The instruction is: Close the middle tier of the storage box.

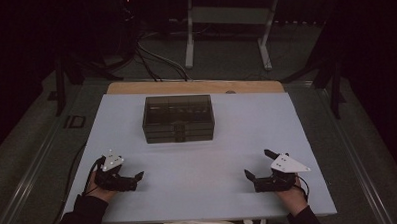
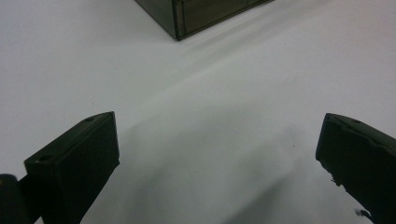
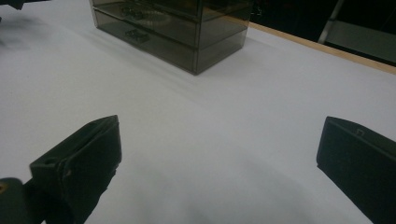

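A dark, see-through drawer box (image 1: 178,118) stands at the back middle of the white table (image 1: 199,192), its drawers closed. My left gripper (image 1: 121,167) rests near the front left corner, held by a hand, and is open with nothing between its jaws. Near the front right, my right gripper (image 1: 258,163) is also open and empty. In the left gripper view the left gripper (image 2: 217,154) faces bare white tabletop, with a corner of the drawer box (image 2: 196,14) far ahead. In the right gripper view the right gripper (image 3: 217,158) has the drawer box (image 3: 173,28) ahead to the left.
A strip of bare wood (image 1: 195,87) runs along the table's far edge. Behind it on the floor stand a white metal frame (image 1: 228,21) and loose cables (image 1: 154,58). Dark stands flank the table on both sides.
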`<action>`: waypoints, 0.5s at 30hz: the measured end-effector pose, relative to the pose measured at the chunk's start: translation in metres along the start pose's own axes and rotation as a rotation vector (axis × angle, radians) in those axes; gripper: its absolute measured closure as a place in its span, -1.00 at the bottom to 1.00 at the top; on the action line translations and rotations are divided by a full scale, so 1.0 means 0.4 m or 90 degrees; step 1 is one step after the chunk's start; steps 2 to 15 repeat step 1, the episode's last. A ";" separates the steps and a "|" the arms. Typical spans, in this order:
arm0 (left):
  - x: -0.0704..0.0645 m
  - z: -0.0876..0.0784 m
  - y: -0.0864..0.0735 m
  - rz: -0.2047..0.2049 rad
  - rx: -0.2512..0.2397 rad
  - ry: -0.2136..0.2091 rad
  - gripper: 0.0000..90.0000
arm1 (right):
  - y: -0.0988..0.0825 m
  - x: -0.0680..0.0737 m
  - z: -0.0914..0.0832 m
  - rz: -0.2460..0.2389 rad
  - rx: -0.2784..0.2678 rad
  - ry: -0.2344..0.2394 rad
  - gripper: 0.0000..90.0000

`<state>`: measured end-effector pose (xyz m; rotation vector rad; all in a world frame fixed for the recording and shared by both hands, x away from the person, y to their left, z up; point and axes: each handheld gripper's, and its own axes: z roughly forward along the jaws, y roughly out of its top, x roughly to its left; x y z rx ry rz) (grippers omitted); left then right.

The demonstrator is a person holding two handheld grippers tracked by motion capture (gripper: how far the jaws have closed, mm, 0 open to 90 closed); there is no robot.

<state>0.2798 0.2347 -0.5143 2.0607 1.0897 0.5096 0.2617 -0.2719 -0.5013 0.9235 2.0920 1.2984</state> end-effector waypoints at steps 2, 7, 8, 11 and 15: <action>0.000 0.000 0.000 0.001 0.000 0.002 -0.98 | 0.000 0.000 0.000 0.001 0.000 0.000 -1.00; 0.000 0.000 0.000 0.001 0.000 0.002 -0.98 | 0.000 0.000 0.000 0.001 0.000 0.000 -1.00; 0.000 0.000 0.000 0.001 0.000 0.002 -0.98 | 0.000 0.000 0.000 0.001 0.000 0.000 -1.00; 0.000 0.000 0.000 0.001 0.000 0.002 -0.98 | 0.000 0.000 0.000 0.001 0.000 0.000 -1.00; 0.000 0.000 0.000 0.001 0.000 0.002 -0.98 | 0.000 0.000 0.000 0.001 0.000 0.000 -1.00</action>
